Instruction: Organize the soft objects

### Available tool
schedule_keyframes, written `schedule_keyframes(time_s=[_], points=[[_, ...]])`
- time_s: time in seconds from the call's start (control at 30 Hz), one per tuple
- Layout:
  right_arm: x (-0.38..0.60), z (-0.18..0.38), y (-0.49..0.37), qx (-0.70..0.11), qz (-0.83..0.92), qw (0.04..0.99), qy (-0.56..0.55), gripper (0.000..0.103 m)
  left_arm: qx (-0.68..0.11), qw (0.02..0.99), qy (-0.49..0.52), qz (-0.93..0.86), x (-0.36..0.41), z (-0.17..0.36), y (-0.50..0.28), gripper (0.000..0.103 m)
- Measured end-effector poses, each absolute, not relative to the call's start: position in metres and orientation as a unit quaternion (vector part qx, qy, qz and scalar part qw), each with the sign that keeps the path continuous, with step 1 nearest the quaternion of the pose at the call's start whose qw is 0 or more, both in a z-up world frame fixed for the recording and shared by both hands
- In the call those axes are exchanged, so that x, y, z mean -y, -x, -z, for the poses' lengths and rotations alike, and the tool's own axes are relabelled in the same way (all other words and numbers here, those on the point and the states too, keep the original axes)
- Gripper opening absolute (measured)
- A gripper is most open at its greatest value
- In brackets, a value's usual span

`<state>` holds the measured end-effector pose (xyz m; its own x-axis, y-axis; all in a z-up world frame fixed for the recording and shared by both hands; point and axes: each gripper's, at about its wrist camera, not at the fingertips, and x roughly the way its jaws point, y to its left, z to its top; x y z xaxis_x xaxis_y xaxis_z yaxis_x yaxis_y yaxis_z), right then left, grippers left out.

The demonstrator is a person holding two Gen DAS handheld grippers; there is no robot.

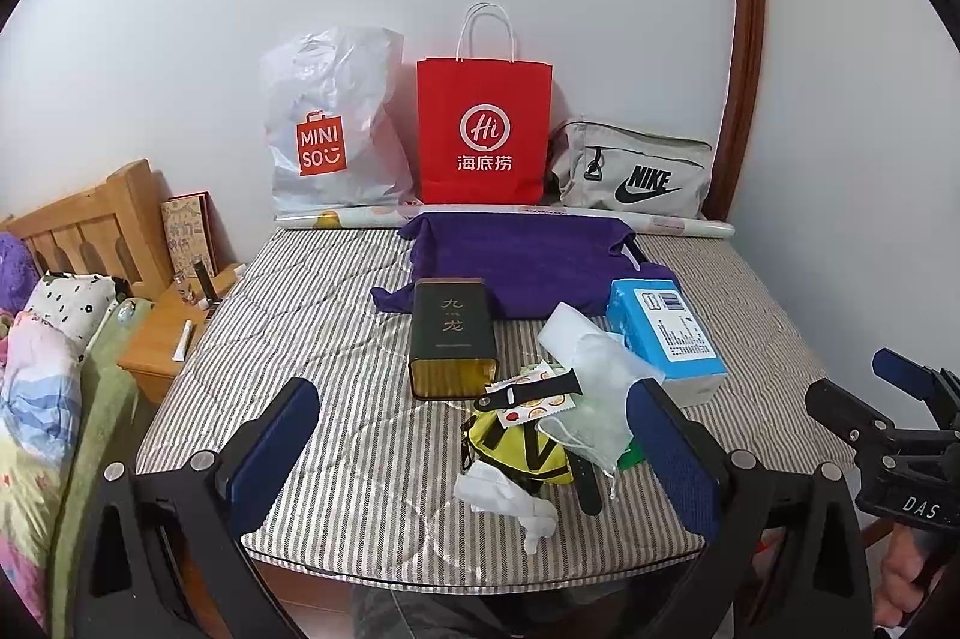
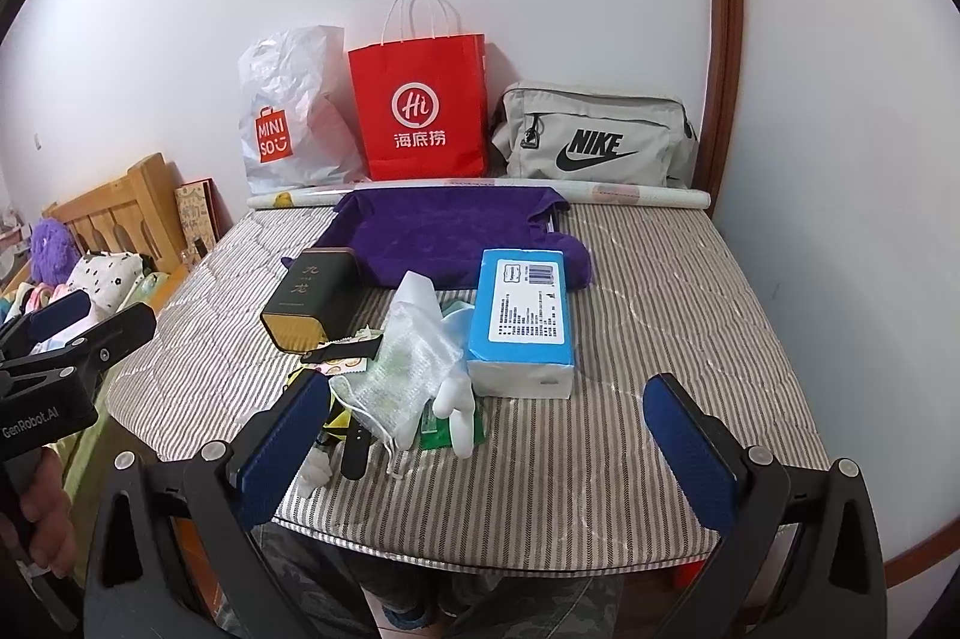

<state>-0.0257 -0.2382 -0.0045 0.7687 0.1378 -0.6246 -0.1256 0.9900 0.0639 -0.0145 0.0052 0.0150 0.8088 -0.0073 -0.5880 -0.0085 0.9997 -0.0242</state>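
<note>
A purple towel lies spread at the back of the striped mattress; it also shows in the right wrist view. In front lies a pile: a white mesh bag, a yellow pouch, a black watch strap, crumpled white tissue, a blue tissue pack and a dark tin. My left gripper is open and empty, just short of the pile. My right gripper is open and empty, near the mattress's front edge.
Against the wall stand a white Miniso bag, a red paper bag and a grey Nike bag. A paper roll lies behind the towel. A wooden headboard and bedding are at left.
</note>
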Motion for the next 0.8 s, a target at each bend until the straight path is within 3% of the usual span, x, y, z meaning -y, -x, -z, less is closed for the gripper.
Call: schedule_keyframes(time_s=[0.8], points=[[0.2359,0.0042,0.026,-0.331,-0.072,0.941,-0.004,0.103,-0.307,0.952,0.013,-0.002,-0.0057,-0.0161,0.0152,0.103]])
